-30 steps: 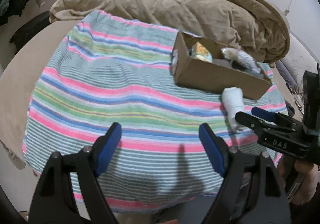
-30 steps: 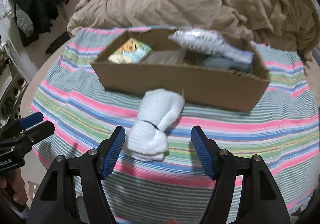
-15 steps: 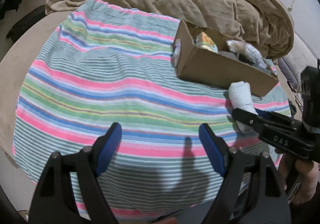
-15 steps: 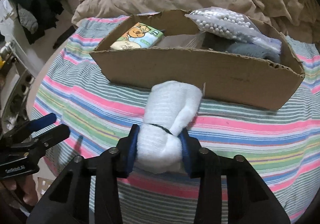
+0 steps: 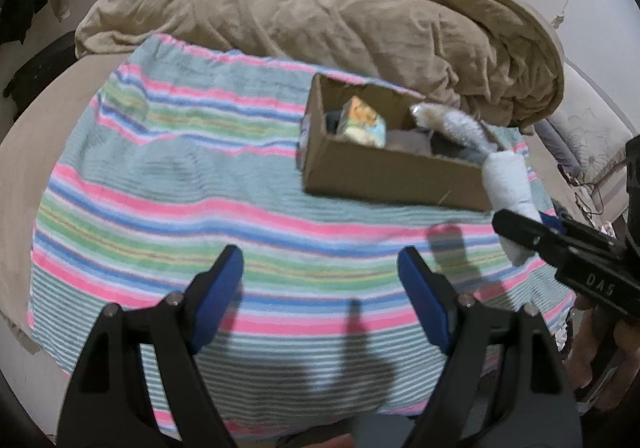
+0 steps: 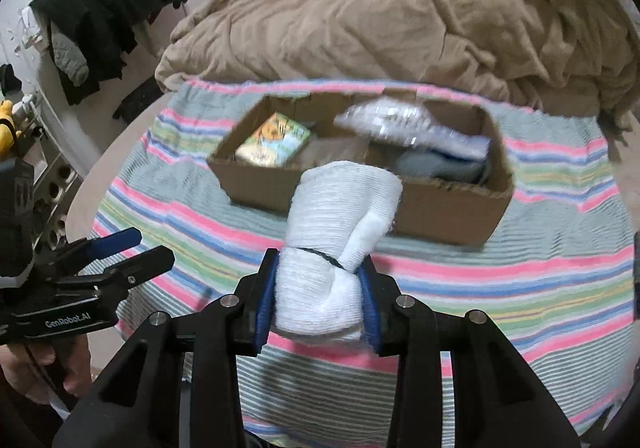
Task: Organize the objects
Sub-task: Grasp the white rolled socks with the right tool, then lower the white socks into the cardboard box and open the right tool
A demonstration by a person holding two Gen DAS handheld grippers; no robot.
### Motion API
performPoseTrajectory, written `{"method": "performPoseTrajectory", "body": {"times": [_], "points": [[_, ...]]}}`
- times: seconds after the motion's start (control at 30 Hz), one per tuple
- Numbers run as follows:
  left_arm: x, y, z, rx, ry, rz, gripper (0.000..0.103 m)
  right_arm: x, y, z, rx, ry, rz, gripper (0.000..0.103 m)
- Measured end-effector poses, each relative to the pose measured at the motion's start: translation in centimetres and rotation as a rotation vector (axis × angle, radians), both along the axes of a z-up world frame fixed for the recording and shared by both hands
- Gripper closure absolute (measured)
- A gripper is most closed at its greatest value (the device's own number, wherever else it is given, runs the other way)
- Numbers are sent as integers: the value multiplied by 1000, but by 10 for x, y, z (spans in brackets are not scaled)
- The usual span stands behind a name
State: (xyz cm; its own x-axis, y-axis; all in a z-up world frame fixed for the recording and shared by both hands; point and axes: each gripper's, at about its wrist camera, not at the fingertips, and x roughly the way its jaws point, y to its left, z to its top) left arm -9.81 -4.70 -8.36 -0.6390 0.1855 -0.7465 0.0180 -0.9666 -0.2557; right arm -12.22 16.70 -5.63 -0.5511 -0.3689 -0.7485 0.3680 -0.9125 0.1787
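My right tool (image 6: 318,298) is clamped tight on the white sock roll (image 6: 340,236) — roll lifted off the striped blanket (image 6: 540,268), just in front of the cardboard box (image 6: 440,208). My left tool (image 5: 320,296) is wide open w/ nothing in it — well apart from the roll.

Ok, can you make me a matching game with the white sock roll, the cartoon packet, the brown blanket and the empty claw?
Things:
1. white sock roll
2. cartoon packet
3. brown blanket
4. left gripper

Places or states:
A. inside the cardboard box
B. open, holding nothing
C. bunched up behind the box
D. squeezed in the right gripper

Pairs: 1-D, 2-A, 3-C, 4-B
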Motion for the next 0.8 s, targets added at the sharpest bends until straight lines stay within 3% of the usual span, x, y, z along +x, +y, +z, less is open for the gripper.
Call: {"method": "performPoseTrajectory", "body": {"times": [0.37, 0.8], "points": [[-36, 3, 31, -24, 81, -27, 22, -30, -8, 30, 2, 62, 0, 64], [-83, -13, 14, -17, 65, -7, 22, -84, -26, 21, -8, 51, -20, 64]]}}
